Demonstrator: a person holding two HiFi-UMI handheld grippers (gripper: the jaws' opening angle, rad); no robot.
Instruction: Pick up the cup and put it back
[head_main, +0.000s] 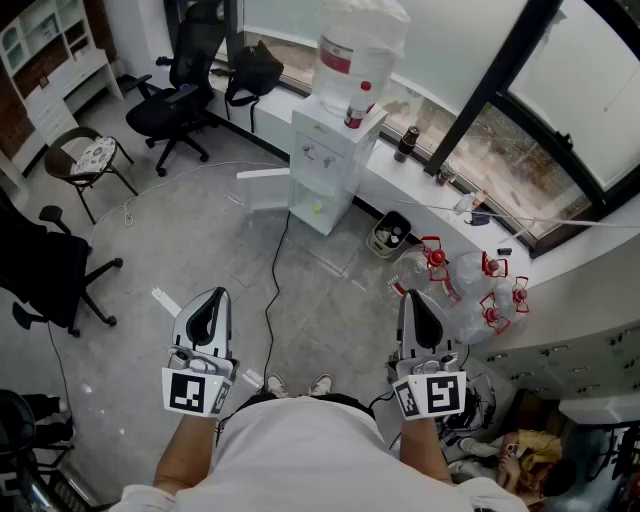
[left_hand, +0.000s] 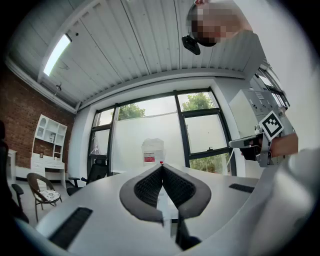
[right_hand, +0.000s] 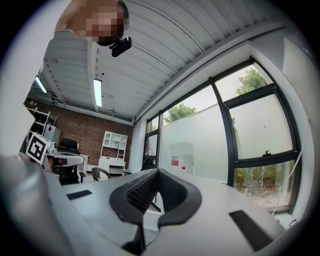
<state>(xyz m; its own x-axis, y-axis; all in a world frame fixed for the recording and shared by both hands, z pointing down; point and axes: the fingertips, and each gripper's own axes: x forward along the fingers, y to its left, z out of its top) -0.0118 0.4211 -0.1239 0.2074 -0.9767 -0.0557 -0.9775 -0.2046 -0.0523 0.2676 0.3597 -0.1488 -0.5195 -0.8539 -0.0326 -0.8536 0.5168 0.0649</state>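
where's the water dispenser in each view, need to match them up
Head view: water dispenser at top centre, against the window ledge.
Left gripper view: its bottle at centre, before the frosted pane.
Right gripper view: its bottle just right of centre.
Shared landmark: white shelf unit, left of the dispenser in all three.

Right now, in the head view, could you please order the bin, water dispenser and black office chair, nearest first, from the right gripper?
1. Bin, just ahead of the right gripper.
2. Water dispenser, farther ahead.
3. Black office chair, far left.
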